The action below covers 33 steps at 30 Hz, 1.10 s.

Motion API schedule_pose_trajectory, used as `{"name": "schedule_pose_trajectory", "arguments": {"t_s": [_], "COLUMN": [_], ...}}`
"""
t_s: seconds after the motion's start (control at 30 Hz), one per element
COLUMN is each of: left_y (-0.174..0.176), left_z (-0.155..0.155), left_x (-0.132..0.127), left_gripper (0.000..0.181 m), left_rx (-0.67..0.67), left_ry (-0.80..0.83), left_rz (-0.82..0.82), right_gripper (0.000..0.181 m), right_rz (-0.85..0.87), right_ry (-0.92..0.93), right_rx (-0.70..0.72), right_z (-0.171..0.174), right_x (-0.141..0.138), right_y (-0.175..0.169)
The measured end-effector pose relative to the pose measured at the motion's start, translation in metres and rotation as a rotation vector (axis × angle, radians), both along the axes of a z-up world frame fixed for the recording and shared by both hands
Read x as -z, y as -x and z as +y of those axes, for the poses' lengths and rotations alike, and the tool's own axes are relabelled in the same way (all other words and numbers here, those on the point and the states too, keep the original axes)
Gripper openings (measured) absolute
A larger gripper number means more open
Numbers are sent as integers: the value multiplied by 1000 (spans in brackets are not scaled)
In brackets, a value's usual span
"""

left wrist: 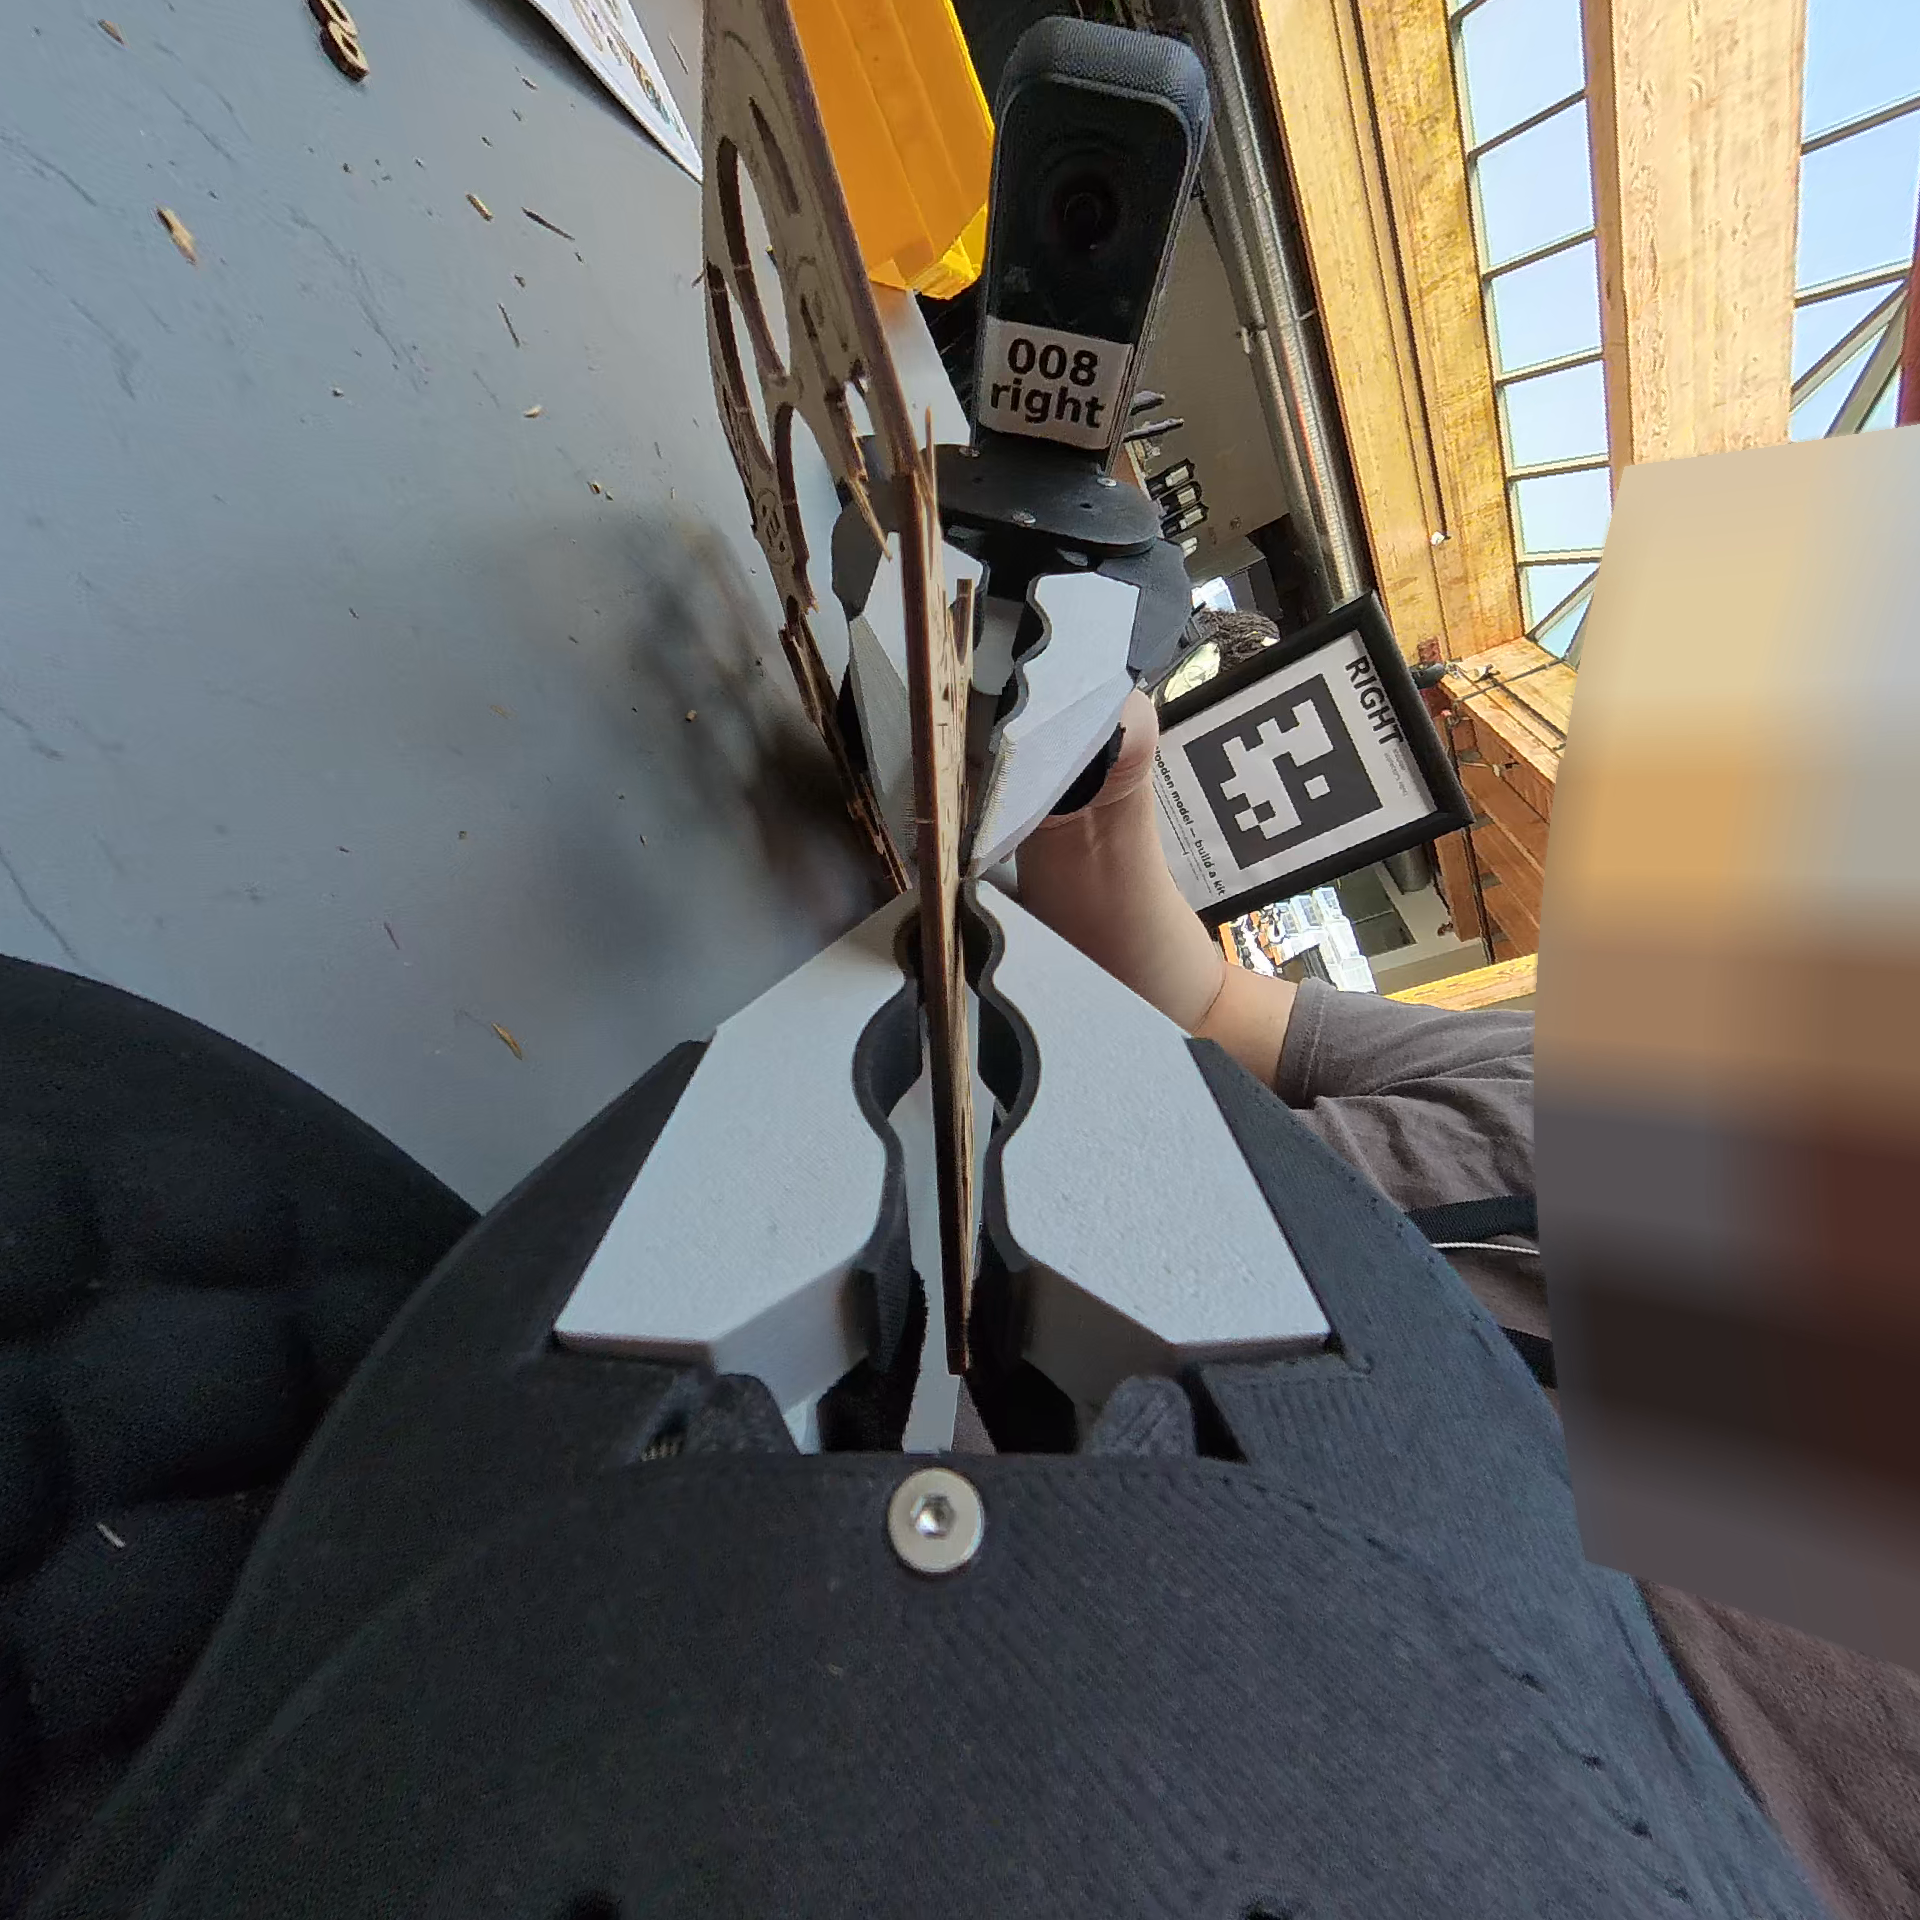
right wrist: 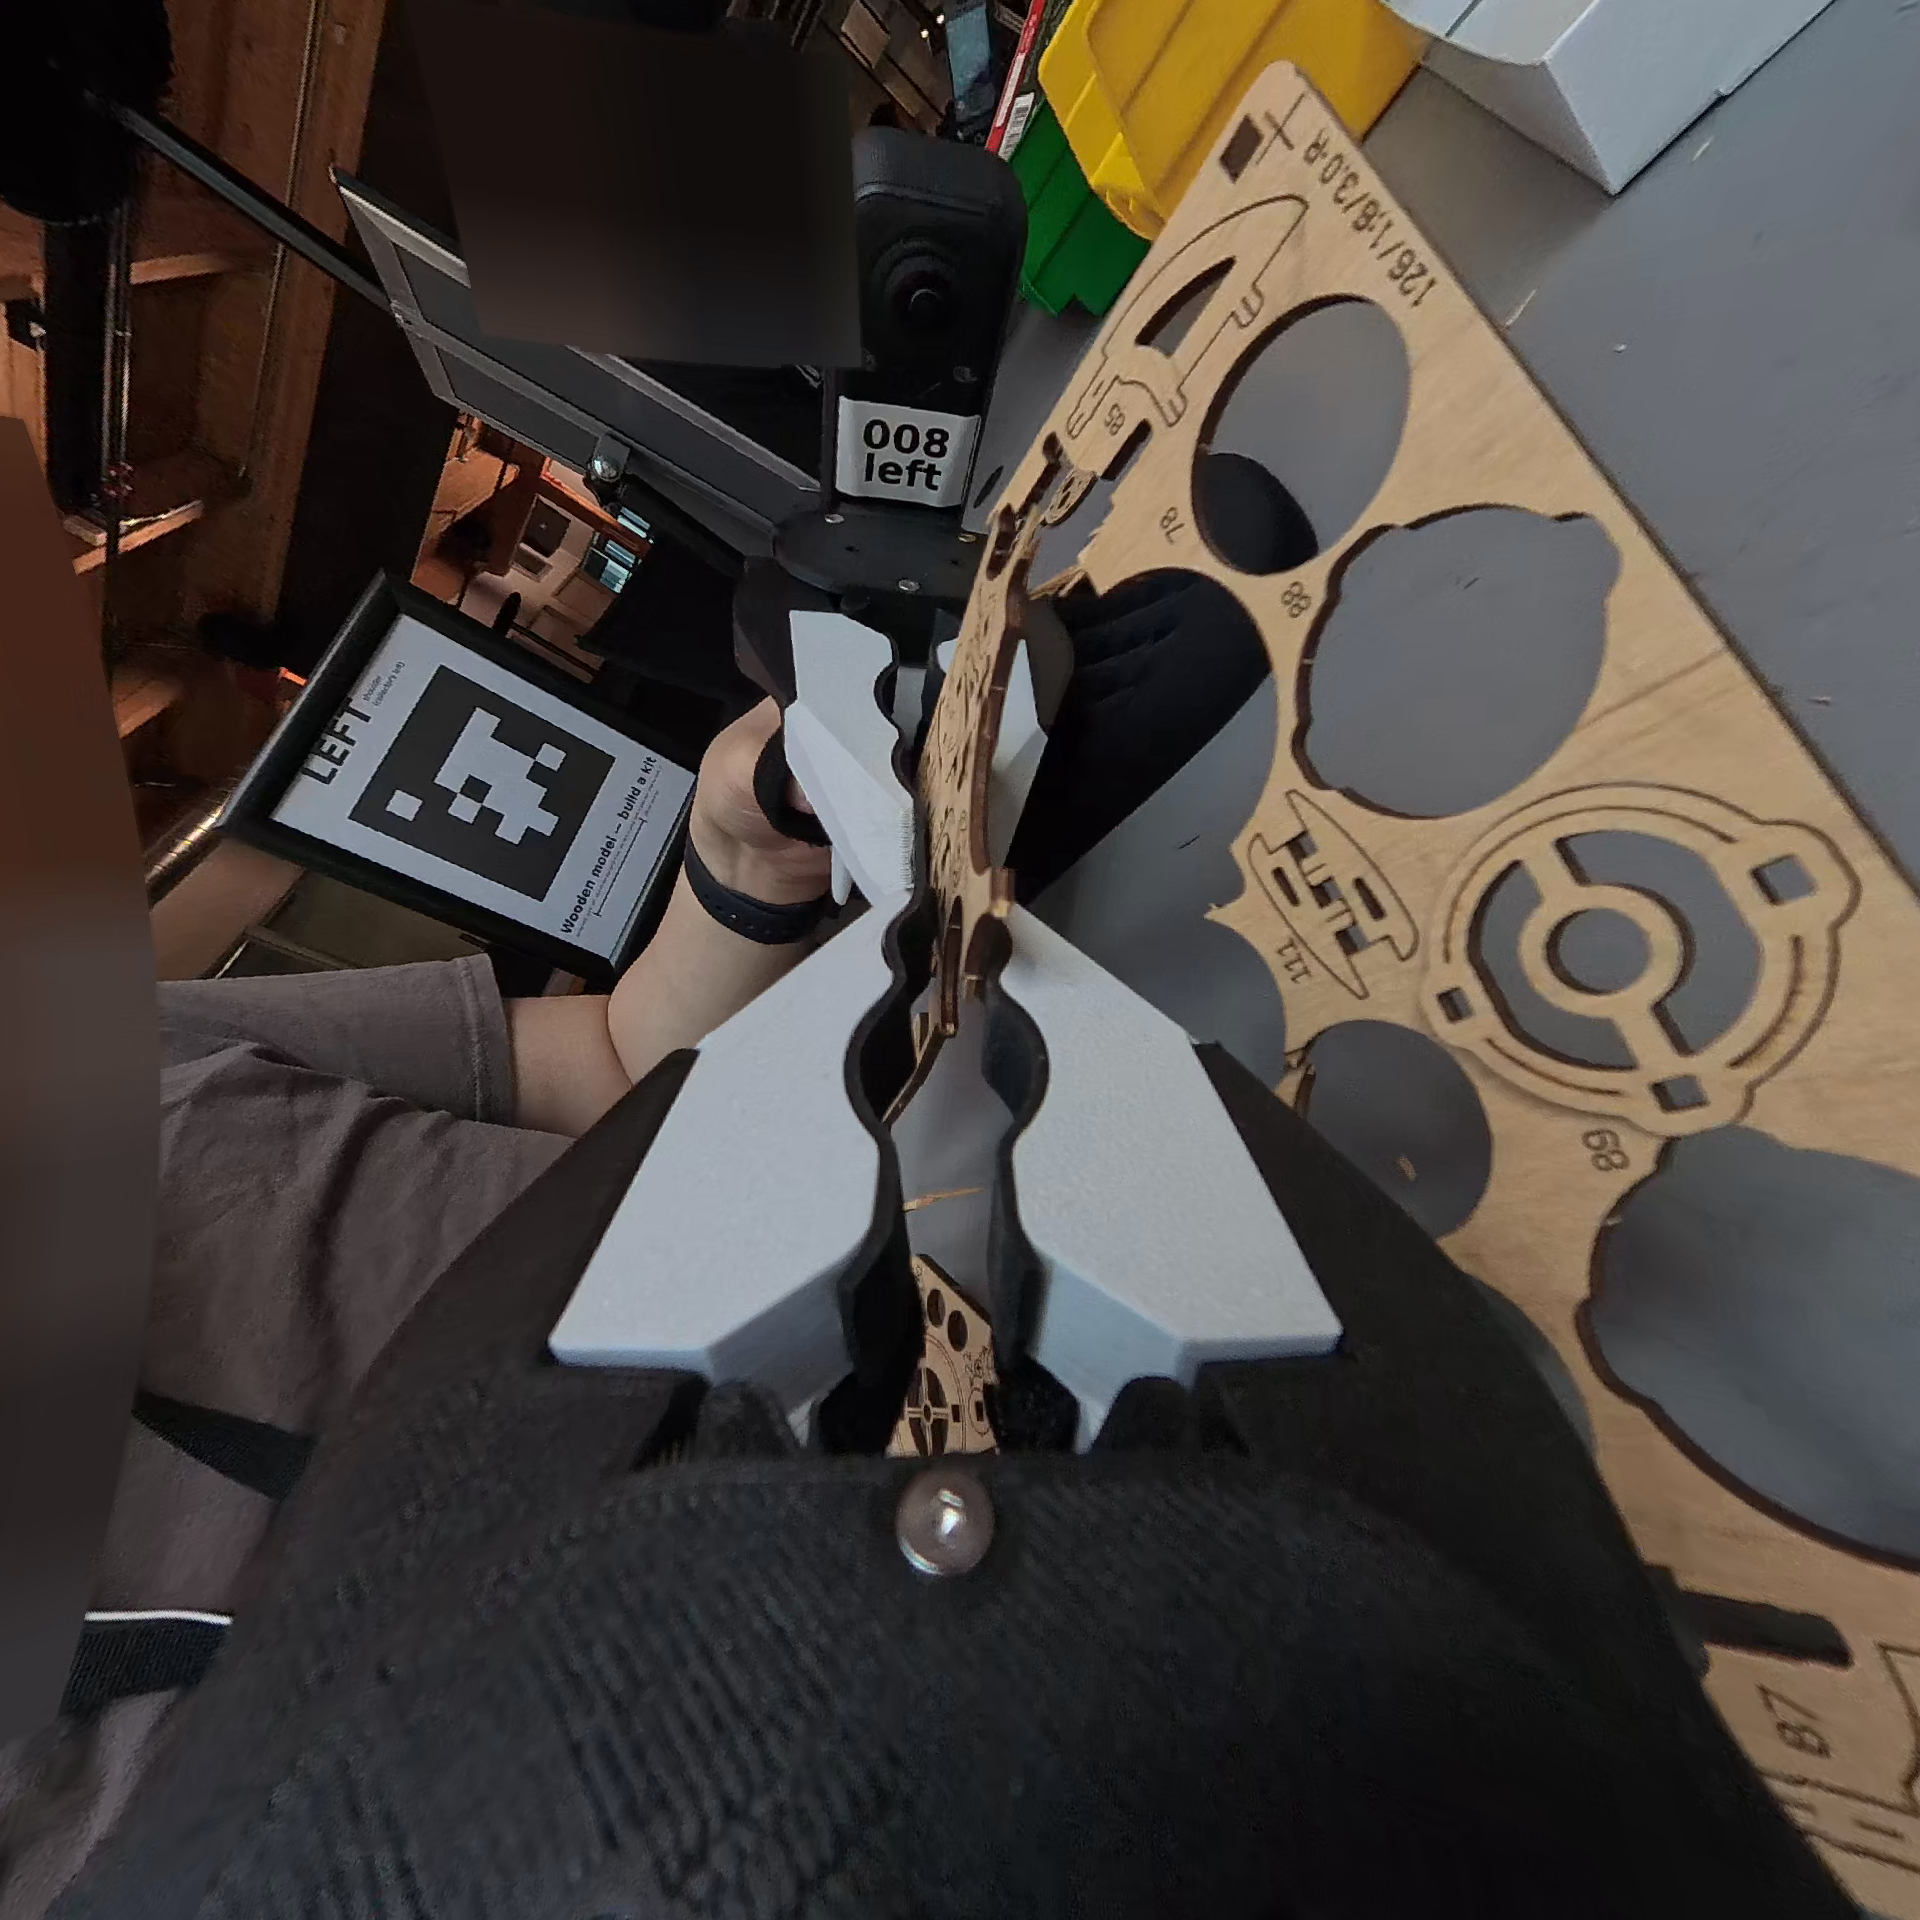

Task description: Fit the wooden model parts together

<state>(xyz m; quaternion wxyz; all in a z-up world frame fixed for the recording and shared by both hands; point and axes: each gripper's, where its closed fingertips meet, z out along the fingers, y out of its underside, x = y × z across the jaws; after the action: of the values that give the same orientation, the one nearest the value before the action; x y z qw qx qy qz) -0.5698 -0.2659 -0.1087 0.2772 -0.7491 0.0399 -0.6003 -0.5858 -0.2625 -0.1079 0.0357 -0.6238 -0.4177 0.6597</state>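
A thin engraved wooden part (left wrist: 948, 1091) stands edge-on between my two grippers, which meet tip to tip above the table. My left gripper (left wrist: 948, 904) is shut on its near end. My right gripper (left wrist: 951, 842) faces it and is shut on the far end. In the right wrist view the right gripper (right wrist: 951, 935) clamps the part's curved edge (right wrist: 940, 1029), and the left gripper (right wrist: 935, 883) holds its round engraved body (right wrist: 966, 707). Whether this is one part or two joined is hidden by the fingers. A laser-cut wooden sheet (right wrist: 1662, 675) with several cut-outs lies beside them and also shows in the left wrist view (left wrist: 831, 312).
The grey table (left wrist: 312, 520) is dotted with wood splinters. Yellow and green bins (right wrist: 1143, 104) and a white box (right wrist: 1621, 94) stand at its far end. A black cloth (left wrist: 156, 1247) lies near. Framed marker signs (left wrist: 1299, 769) (right wrist: 457, 790) stand behind. Another engraved piece (right wrist: 940, 1371) lies under the right gripper.
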Motion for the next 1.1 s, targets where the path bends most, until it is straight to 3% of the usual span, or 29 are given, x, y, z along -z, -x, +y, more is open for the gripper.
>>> {"name": "schedule_pose_trajectory", "arguments": {"t_s": [1.1], "left_y": [-4], "left_z": [-1], "left_x": [16], "left_gripper": [1], "left_rx": [2], "left_ry": [24], "left_rz": [129], "right_gripper": [7], "right_rz": [-44], "right_ry": [-140], "right_rx": [1], "right_z": [1], "right_x": [17], "right_y": [-3]}}
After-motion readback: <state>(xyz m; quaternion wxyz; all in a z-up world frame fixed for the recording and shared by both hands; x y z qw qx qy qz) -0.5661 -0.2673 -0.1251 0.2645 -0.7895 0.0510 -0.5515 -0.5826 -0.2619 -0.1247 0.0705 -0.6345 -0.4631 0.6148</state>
